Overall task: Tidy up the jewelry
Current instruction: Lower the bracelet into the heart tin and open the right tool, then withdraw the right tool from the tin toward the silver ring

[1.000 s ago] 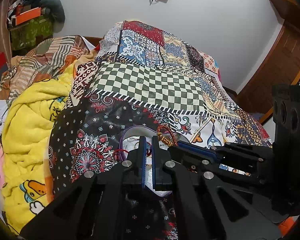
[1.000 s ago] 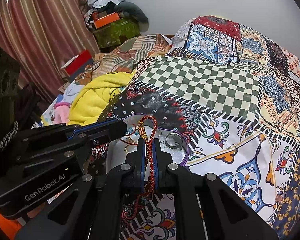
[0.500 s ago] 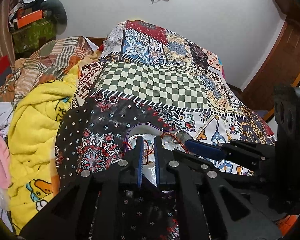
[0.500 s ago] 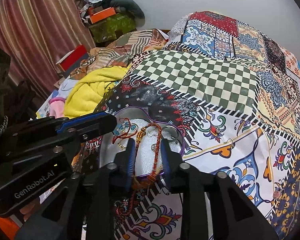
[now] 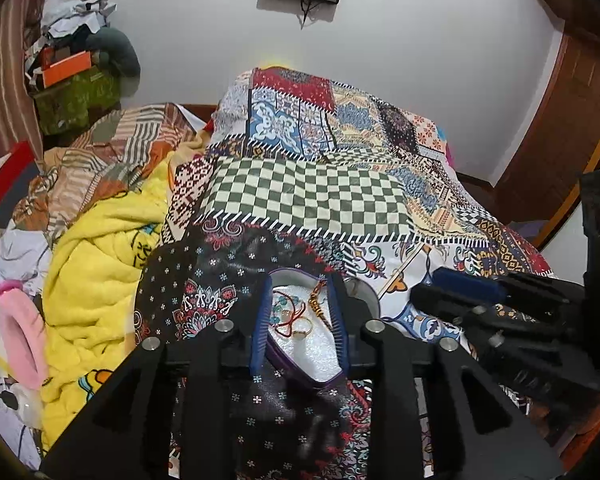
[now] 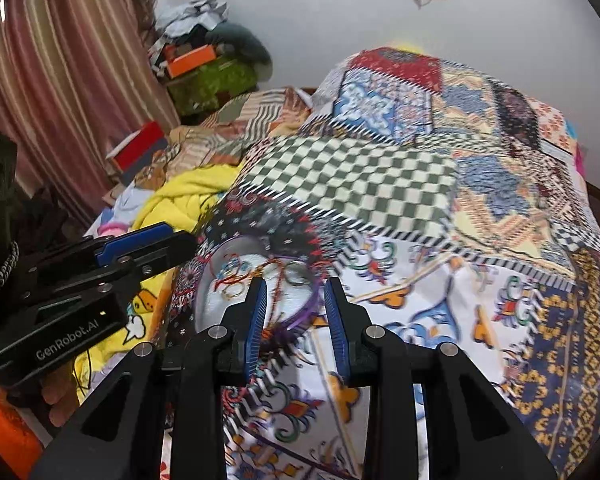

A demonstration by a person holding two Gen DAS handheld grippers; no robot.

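A purple-rimmed jewelry tray [image 5: 314,362] with a white lining lies on the patchwork bedspread [image 5: 312,196]. In it are a red thread bracelet [image 5: 286,316], a gold ring [image 5: 302,331] and a brown beaded bracelet [image 5: 318,303]. My left gripper [image 5: 300,316] hovers over the tray, its jaws opening, pads pressing on nothing. My right gripper [image 6: 296,318] stands open at the tray's [image 6: 216,304] near right rim, nothing pinched; red thread bracelets [image 6: 236,278] lie beyond it. Each gripper shows in the other's view: the right gripper [image 5: 436,288], the left gripper [image 6: 180,240].
A yellow blanket [image 5: 96,264] is heaped left of the tray, with a pink item [image 5: 20,332] beyond it. Boxes and clothes [image 5: 72,76] pile up by the striped curtain [image 6: 60,80]. A wooden door [image 5: 560,120] stands at the right. A hand [image 6: 56,396] holds the left gripper.
Both grippers went from shut to open and drew back upward. The right one let go of the red thread bracelet, which now lies in the tray.
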